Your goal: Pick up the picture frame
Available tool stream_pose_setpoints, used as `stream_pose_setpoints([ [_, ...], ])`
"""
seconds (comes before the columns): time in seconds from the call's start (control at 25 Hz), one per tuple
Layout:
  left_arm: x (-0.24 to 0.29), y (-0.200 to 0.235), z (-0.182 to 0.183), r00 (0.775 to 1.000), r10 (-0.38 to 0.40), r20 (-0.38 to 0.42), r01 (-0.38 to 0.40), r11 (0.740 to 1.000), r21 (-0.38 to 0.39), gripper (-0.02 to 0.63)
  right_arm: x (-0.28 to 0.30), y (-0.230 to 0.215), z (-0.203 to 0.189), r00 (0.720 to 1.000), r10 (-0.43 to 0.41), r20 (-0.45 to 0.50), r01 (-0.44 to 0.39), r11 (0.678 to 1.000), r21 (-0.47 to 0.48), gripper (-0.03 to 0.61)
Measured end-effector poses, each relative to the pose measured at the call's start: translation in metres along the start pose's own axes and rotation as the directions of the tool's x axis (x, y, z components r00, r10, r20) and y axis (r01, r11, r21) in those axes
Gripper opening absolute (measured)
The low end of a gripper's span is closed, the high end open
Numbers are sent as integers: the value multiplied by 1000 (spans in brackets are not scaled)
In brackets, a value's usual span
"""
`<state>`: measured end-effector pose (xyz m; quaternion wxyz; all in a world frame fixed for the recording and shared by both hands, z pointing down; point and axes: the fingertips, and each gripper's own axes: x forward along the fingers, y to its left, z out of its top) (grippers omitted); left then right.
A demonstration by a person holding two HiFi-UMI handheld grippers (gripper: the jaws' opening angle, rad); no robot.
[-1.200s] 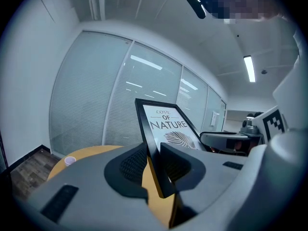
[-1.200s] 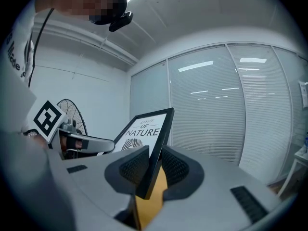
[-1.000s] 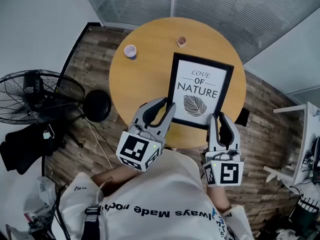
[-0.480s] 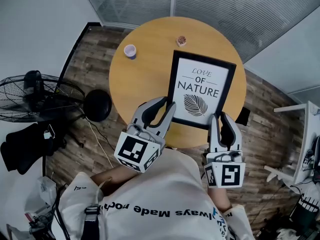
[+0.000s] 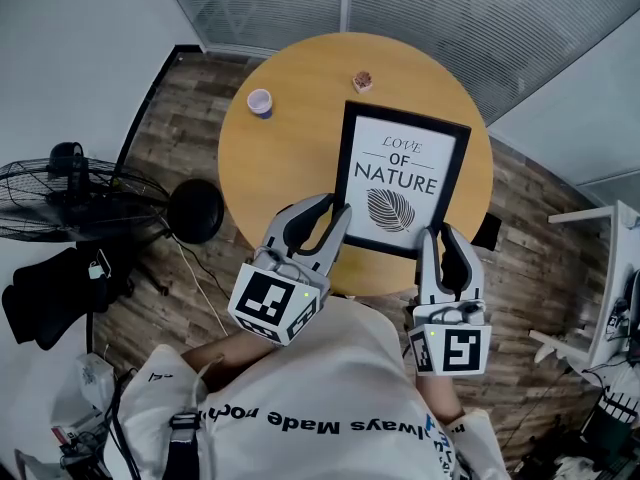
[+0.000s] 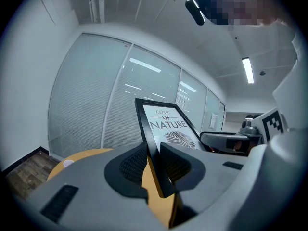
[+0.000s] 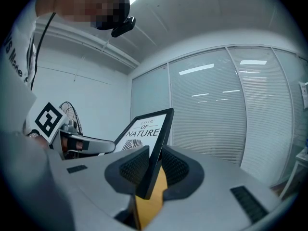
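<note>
A black picture frame [image 5: 403, 178] with a white print reading "LOVE OF NATURE" and a leaf is held over the near half of the round wooden table [image 5: 290, 158]. My left gripper [image 5: 335, 220] is shut on its lower-left corner, and my right gripper [image 5: 446, 246] is shut on its lower-right corner. In the left gripper view the frame [image 6: 166, 124] rises tilted from between the ribbed pads of the left gripper [image 6: 154, 165]. From the right gripper view the frame [image 7: 147, 129] stands the same way in the right gripper [image 7: 153, 170]. Its back is hidden.
A small pale cup [image 5: 260, 101] and a small brown object [image 5: 363, 81] sit on the far part of the table. A floor fan [image 5: 80, 203] and a black round stool [image 5: 194, 211] stand to the left. White furniture [image 5: 610, 288] is at the right; blinds-covered glass walls lie beyond.
</note>
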<state>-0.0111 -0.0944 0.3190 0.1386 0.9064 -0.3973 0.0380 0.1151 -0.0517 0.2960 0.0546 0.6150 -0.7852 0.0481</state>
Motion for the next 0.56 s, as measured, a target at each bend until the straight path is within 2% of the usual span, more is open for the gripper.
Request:
stream_pose_setpoints([
  [0.56,0,-1,1,1000,-6,4,6,1000,-9,101,-2,0,2,1000,-5,-1,5,1000,-3,95],
])
